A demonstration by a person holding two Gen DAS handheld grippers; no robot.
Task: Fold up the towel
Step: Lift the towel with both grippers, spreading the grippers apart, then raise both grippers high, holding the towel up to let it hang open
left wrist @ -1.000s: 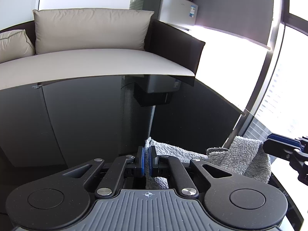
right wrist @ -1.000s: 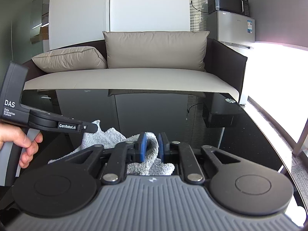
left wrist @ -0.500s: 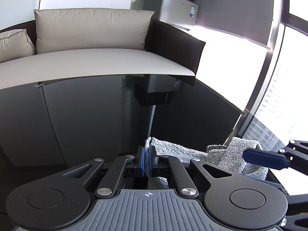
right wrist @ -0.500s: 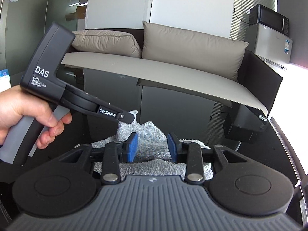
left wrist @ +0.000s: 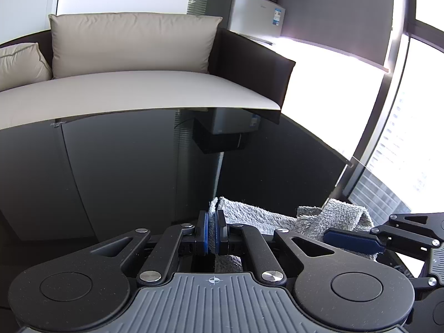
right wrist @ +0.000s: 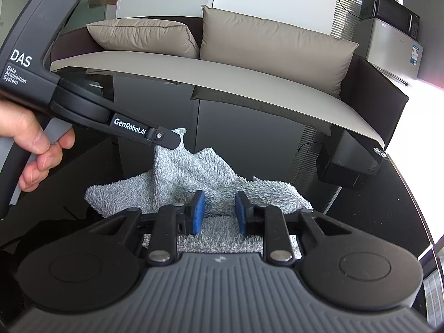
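Note:
A grey fluffy towel lies crumpled on the black glossy table. My left gripper is shut on one towel corner, which pokes up between its blue pads. That left gripper reaches in from the left in the right wrist view, lifting the corner to a peak, with a hand on its handle. My right gripper hovers low over the towel's near edge. Its jaws are closing, with towel under the gap and the pads clear of the cloth. Its blue pad shows at the towel's right end.
A sofa with beige cushions stands just beyond the table's far edge. A small fridge with a microwave on top is at the back right. A dark box sits past the table's right side, by bright windows.
The right gripper let go of the towel fold, opened its jaws, and moved in closer to the left gripper while rolling. The left gripper stayed still, holding its corner.

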